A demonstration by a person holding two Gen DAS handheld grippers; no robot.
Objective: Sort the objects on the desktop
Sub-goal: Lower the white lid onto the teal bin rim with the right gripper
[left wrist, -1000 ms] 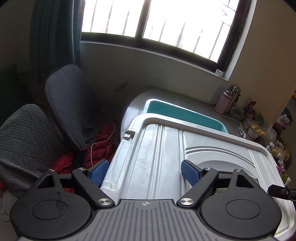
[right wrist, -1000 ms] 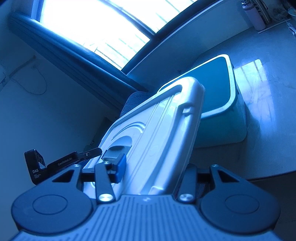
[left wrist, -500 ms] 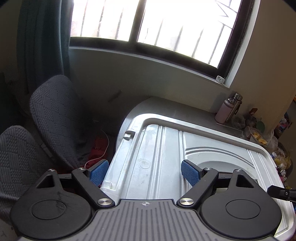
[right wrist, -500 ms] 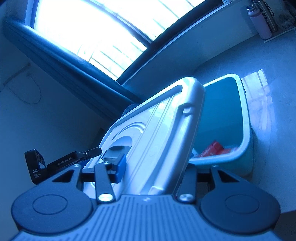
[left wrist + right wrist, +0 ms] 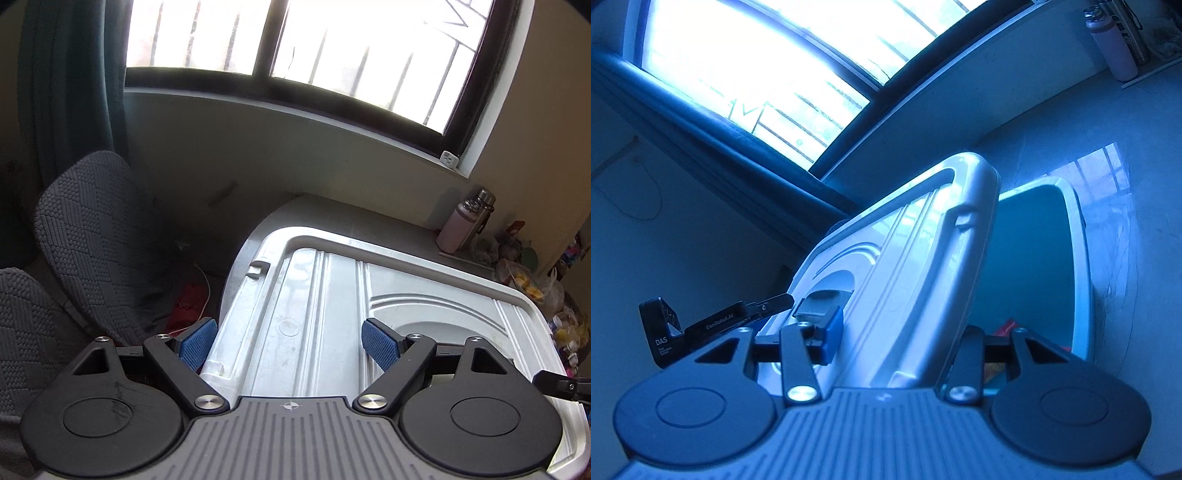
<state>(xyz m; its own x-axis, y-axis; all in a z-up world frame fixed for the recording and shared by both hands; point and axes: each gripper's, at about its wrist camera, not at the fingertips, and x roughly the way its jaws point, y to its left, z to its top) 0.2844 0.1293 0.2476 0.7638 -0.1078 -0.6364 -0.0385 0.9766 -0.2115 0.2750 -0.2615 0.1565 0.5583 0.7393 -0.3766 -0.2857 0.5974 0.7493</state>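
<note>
- Table (image 5: 1115, 155): grey top fills the right of the right wrist view; bottles (image 5: 1119, 40) stand at the upper right corner.
- Lid (image 5: 317, 317): big white ribbed lid fills lower centre of the left wrist view, held up at a tilt, off the bin.
- Bin (image 5: 1082, 258): teal, open, right of centre in the right wrist view, partly behind the lid. Something red (image 5: 1006, 326) lies inside, low; cannot tell what it is.
- Left gripper (image 5: 290, 341): jaws spread wide, one blue pad each side of the lid's near edge; contact unclear.
- Right gripper (image 5: 897, 338): jaws clamp the lid's edge, left blue pad (image 5: 833, 328) pressed on its face.
- Progress: bin holds at least one item. Lid off fits either opening to load or closing after; cannot tell which.
</note>
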